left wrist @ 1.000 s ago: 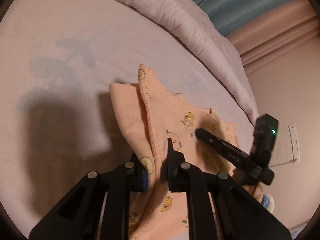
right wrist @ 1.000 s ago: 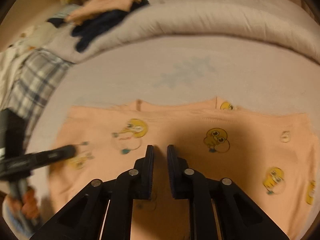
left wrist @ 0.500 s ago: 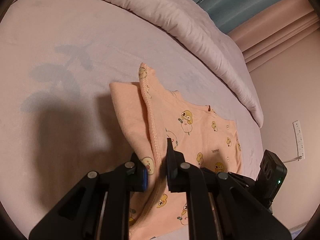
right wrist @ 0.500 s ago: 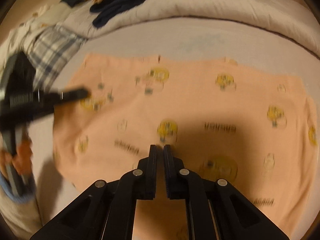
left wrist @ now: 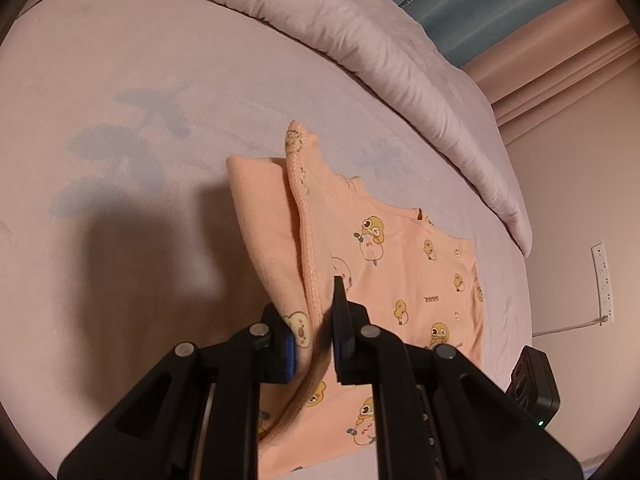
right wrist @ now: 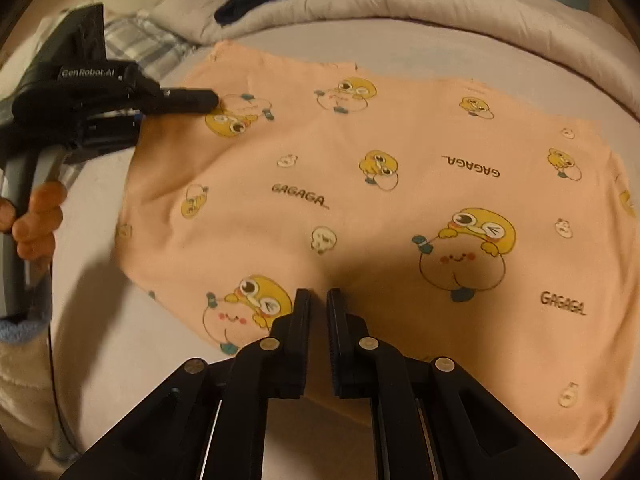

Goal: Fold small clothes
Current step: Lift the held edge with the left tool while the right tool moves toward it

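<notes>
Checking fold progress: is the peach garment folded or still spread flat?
Mostly spread on the bed sheet; the peach garment has one edge lifted by the left gripper.

Matte black left claw point(right wrist: 200, 100) with silver screws, "GenRobot.AI" lettering, grey handle; bare-skinned hand point(right wrist: 38, 220), blue-edged cream cuff point(right wrist: 24, 330).

The left gripper point(left wrist: 316, 344) pinches a raised fold of cloth point(left wrist: 308, 264) between nearly closed jaws. The right gripper point(right wrist: 318, 312) hovers low, jaws a narrow slit apart with nothing between them.
</notes>
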`<state>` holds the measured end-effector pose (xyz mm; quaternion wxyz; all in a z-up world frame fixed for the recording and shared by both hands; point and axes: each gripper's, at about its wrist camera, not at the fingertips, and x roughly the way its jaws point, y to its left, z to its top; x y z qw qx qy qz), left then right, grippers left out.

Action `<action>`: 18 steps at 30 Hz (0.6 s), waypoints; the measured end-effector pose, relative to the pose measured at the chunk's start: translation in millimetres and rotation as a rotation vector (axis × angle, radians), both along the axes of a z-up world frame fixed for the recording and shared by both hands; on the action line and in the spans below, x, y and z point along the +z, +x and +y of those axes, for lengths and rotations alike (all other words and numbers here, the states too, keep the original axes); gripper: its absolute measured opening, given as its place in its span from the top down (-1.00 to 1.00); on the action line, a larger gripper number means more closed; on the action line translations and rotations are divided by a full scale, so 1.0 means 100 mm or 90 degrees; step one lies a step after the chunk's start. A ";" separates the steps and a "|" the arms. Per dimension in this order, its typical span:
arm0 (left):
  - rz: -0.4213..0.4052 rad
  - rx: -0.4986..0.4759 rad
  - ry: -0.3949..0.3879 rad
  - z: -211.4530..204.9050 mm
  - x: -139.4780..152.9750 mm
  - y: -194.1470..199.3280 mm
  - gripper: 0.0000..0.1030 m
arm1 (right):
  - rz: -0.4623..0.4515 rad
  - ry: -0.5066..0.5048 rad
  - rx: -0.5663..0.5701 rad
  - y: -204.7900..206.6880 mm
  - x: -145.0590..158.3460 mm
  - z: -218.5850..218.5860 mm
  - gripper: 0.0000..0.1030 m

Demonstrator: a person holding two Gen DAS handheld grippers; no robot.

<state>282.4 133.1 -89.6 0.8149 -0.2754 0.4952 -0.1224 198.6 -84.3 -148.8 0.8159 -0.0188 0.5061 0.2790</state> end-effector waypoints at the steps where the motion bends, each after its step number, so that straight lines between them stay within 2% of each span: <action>1: 0.000 0.002 0.000 -0.01 0.02 0.00 0.81 | 0.006 0.005 -0.001 0.01 0.01 -0.02 0.84; 4: -0.006 0.004 -0.005 -0.04 0.09 -0.01 0.81 | 0.022 0.037 -0.008 0.05 0.08 -0.12 0.84; 6: -0.004 0.001 -0.013 -0.08 0.13 -0.01 0.83 | 0.027 0.089 -0.025 0.10 0.12 -0.22 0.81; 7: -0.004 -0.001 -0.015 -0.11 0.15 0.00 0.85 | 0.035 0.124 -0.043 0.14 0.13 -0.30 0.77; 10: -0.005 -0.011 -0.005 -0.26 0.23 0.02 0.87 | 0.075 0.250 -0.105 0.36 0.14 -0.59 0.45; 15: -0.015 -0.045 0.016 -0.65 0.38 0.12 0.86 | 0.136 0.414 -0.172 0.63 0.01 -0.89 0.31; 17: -0.011 -0.062 0.025 -0.86 0.40 0.17 0.86 | 0.164 0.463 -0.201 0.67 -0.05 -0.87 0.10; 18: -0.006 -0.078 0.027 -1.01 0.40 0.20 0.87 | 0.175 0.492 -0.211 0.69 -0.08 -0.92 0.09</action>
